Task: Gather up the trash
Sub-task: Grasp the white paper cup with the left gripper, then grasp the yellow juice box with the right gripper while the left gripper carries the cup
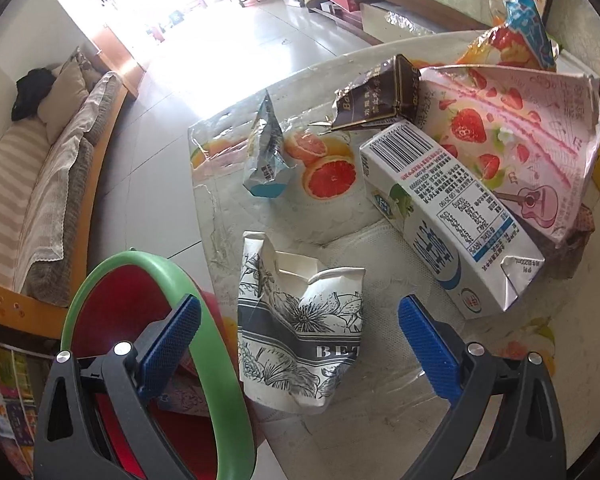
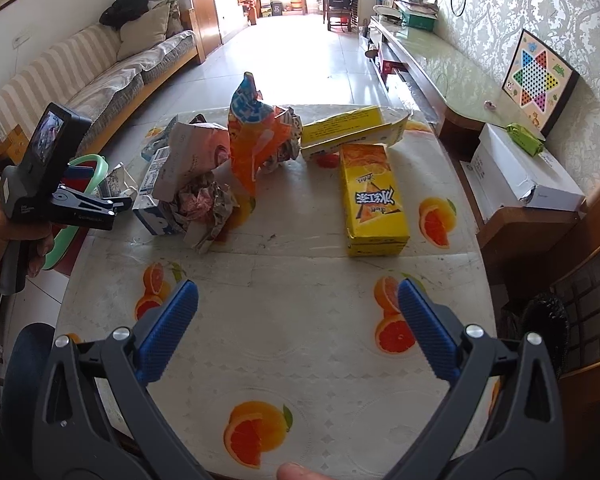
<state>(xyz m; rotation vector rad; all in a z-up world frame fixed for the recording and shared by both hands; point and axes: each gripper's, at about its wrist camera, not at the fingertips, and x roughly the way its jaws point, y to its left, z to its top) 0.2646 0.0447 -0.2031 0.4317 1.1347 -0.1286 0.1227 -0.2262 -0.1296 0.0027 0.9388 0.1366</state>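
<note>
The left gripper [image 1: 300, 344] hung with its blue-padded jaws spread wide and nothing between them, poised over the left edge of the table [image 2: 300, 280]. A hand [image 2: 16, 236] gripped its handle from beyond that edge. The right gripper [image 2: 298, 332] hovered above the near part of the table, jaws likewise spread and empty.

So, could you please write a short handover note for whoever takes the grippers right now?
Left gripper: open, fingers either side of the crumpled floral paper cup at the table edge, not closed on it.
Right gripper: open, empty, over bare tablecloth.
Bin, green rim, red inside: beside the table on the left; something already lies in it.
Left: cup, white milk carton, strawberry wrapper, brown carton, yellow tea box, orange bag.
</note>
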